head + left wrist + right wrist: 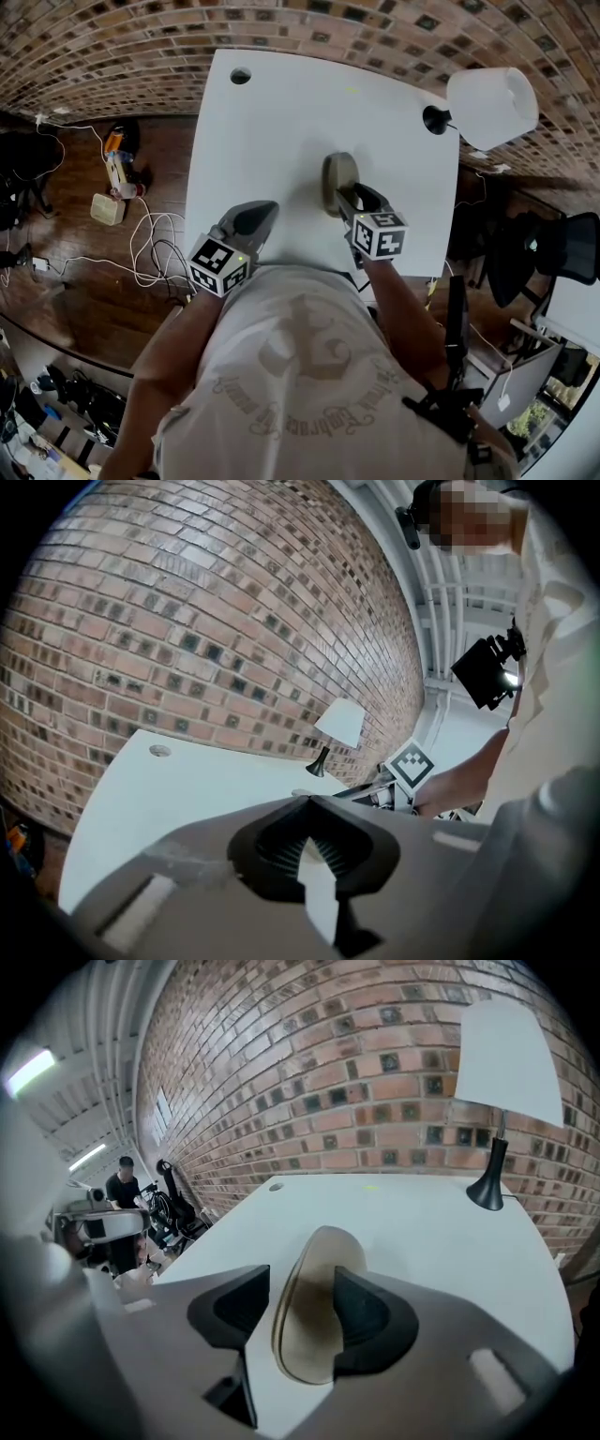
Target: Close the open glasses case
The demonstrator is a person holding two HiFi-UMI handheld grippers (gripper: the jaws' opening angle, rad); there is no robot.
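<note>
A tan glasses case (336,176) lies on the white table (281,131), its two halves together with only a thin seam showing. My right gripper (345,194) is at the case's near end. In the right gripper view the case (323,1255) sits between the jaws of this gripper (300,1279), which is open. The left pad stands off it with table showing between, and the right pad covers the case's right side. My left gripper (267,208) rests low near the table's front edge, left of the case. In its own view this gripper (309,803) is shut and holds nothing.
A white-shaded lamp (487,105) on a black base stands at the table's far right corner. A cable hole (240,76) is at the far left corner. Cables and a small device (108,208) lie on the floor to the left, and a dark chair (553,248) stands to the right.
</note>
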